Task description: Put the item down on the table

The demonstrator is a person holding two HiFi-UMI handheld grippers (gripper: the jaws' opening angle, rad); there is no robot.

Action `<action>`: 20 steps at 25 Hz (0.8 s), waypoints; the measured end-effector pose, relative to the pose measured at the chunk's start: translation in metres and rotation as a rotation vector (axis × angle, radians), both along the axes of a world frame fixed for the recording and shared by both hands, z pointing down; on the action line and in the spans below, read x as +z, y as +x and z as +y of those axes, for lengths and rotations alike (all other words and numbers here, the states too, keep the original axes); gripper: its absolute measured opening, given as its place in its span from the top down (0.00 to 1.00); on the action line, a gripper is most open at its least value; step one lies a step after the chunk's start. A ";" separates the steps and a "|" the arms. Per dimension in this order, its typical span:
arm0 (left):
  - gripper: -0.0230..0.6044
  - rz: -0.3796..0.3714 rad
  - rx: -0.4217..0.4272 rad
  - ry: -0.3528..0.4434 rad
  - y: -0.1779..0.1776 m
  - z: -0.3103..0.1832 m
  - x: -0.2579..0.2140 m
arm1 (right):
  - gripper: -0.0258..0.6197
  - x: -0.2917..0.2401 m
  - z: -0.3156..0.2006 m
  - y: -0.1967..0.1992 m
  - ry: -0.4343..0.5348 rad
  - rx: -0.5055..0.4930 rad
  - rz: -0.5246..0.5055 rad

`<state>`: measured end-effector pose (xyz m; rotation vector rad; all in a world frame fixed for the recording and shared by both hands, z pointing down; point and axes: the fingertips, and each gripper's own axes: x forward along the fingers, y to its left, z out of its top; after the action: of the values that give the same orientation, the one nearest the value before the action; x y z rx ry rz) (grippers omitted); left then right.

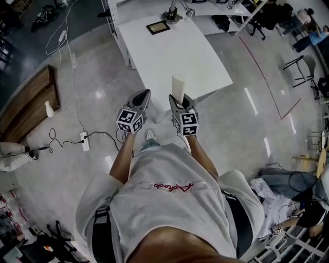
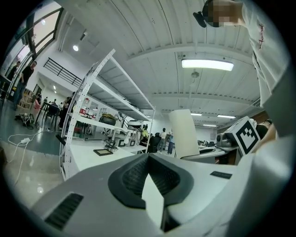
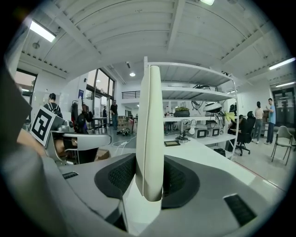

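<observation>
My right gripper (image 1: 178, 99) is shut on the lower end of a tall, flat cream-white item (image 1: 178, 86). The item stands upright over the near edge of the white table (image 1: 169, 51). In the right gripper view the item (image 3: 150, 134) is seen edge-on, with the dark pads (image 3: 178, 178) pressing on both its sides. My left gripper (image 1: 145, 93) hangs just left of it at the same height. Its jaw tips meet, with nothing between them (image 2: 148, 157). The left gripper view shows the item (image 2: 185, 134) off to its right.
A dark framed tablet (image 1: 158, 27) and a desk lamp (image 1: 172, 15) stand at the table's far end, against a white shelf rack (image 3: 199, 99). On the floor to the left lie a power strip (image 1: 85, 140) and cables. A wooden bench (image 1: 25, 105) carries a white bottle (image 1: 49, 109).
</observation>
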<state>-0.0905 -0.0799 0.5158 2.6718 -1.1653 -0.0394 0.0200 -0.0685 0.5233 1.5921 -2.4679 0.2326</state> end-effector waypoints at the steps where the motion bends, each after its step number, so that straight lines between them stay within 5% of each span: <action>1: 0.93 -0.001 0.007 0.003 0.000 -0.006 -0.001 | 0.69 0.000 -0.006 0.000 0.001 0.007 0.000; 20: 0.93 -0.003 0.096 -0.003 -0.004 -0.095 0.006 | 0.69 0.001 -0.092 -0.005 0.007 0.100 -0.021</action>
<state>-0.0947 -0.1754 0.5222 2.7218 -1.0355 -0.0179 0.0148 -0.1609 0.5241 1.7261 -2.4096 0.2563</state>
